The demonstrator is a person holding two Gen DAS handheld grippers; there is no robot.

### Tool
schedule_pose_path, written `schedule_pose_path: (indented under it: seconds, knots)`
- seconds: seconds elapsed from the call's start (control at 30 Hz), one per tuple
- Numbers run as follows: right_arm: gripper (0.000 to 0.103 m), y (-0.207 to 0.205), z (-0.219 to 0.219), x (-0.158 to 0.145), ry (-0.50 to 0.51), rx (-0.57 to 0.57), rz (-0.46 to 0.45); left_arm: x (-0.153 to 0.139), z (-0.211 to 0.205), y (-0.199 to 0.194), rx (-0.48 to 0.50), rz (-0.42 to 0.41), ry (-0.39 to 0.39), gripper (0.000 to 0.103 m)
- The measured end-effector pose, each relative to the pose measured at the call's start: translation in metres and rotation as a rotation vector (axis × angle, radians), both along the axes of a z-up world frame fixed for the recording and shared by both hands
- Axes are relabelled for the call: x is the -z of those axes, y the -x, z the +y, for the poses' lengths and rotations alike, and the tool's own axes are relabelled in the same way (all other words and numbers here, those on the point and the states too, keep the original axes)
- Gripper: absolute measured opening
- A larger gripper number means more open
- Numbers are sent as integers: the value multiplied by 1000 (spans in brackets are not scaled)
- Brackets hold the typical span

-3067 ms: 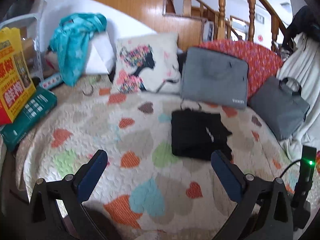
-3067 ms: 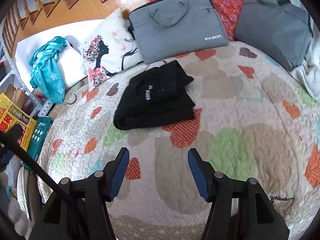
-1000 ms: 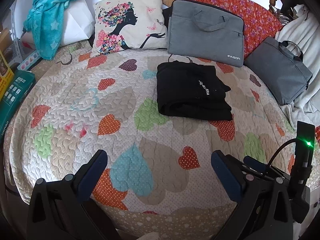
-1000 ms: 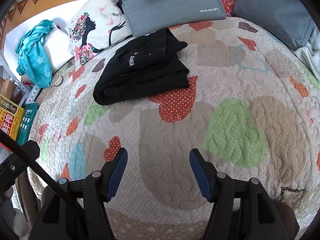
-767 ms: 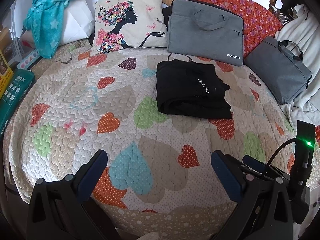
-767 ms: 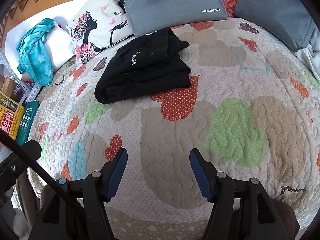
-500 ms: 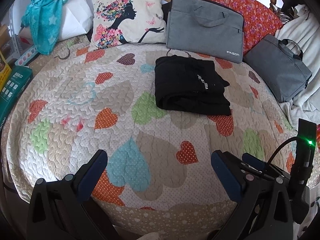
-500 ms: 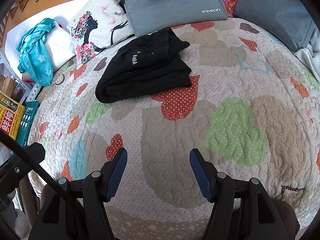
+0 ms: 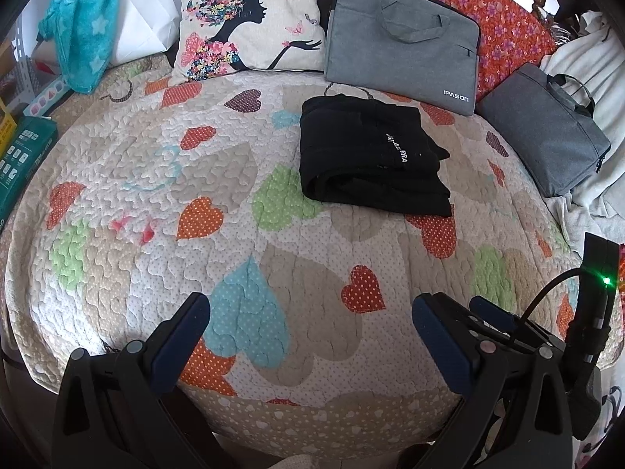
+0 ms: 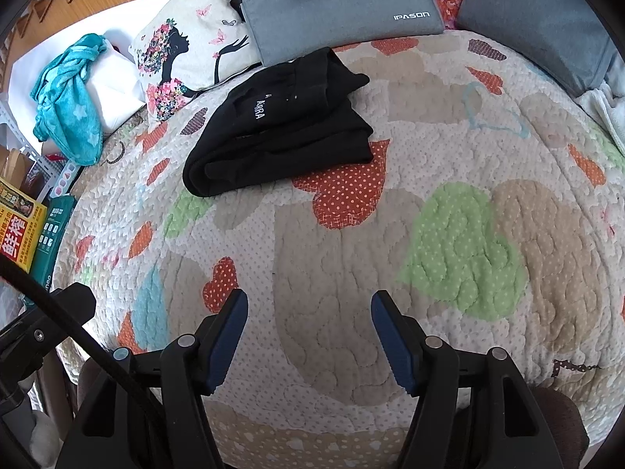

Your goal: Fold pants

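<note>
Black pants [image 9: 371, 156] lie folded into a compact stack on the heart-patterned quilt [image 9: 195, 179], toward its far side, white lettering on top. They also show in the right wrist view [image 10: 281, 121]. My left gripper [image 9: 310, 312] is open and empty, held above the quilt's near edge, well short of the pants. My right gripper [image 10: 308, 308] is open and empty, also near the front edge, apart from the pants.
Behind the pants lean a grey laptop bag [image 9: 402, 39], a printed cushion [image 9: 246, 23] and a red floral cushion [image 9: 511, 27]. A second grey bag [image 9: 543, 129] lies at the right. A teal towel [image 9: 86, 19] and boxes [image 10: 23, 230] sit at the left.
Both grippers have drawn slightly back and higher from the bed; the pants lie still and folded. Neither gripper has changed its opening.
</note>
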State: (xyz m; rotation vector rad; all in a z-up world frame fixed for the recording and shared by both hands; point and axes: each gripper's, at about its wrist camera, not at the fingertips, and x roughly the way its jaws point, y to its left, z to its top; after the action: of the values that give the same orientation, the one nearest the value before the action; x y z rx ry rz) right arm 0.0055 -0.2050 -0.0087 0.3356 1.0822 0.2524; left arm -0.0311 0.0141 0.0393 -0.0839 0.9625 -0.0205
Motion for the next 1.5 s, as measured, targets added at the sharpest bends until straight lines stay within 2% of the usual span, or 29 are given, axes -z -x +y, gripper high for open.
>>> schedule_pose_path:
  seconds: [1.5]
  knots:
    - [73, 1, 3, 0, 0, -15, -5, 6, -3, -2, 16, 36, 42, 103]
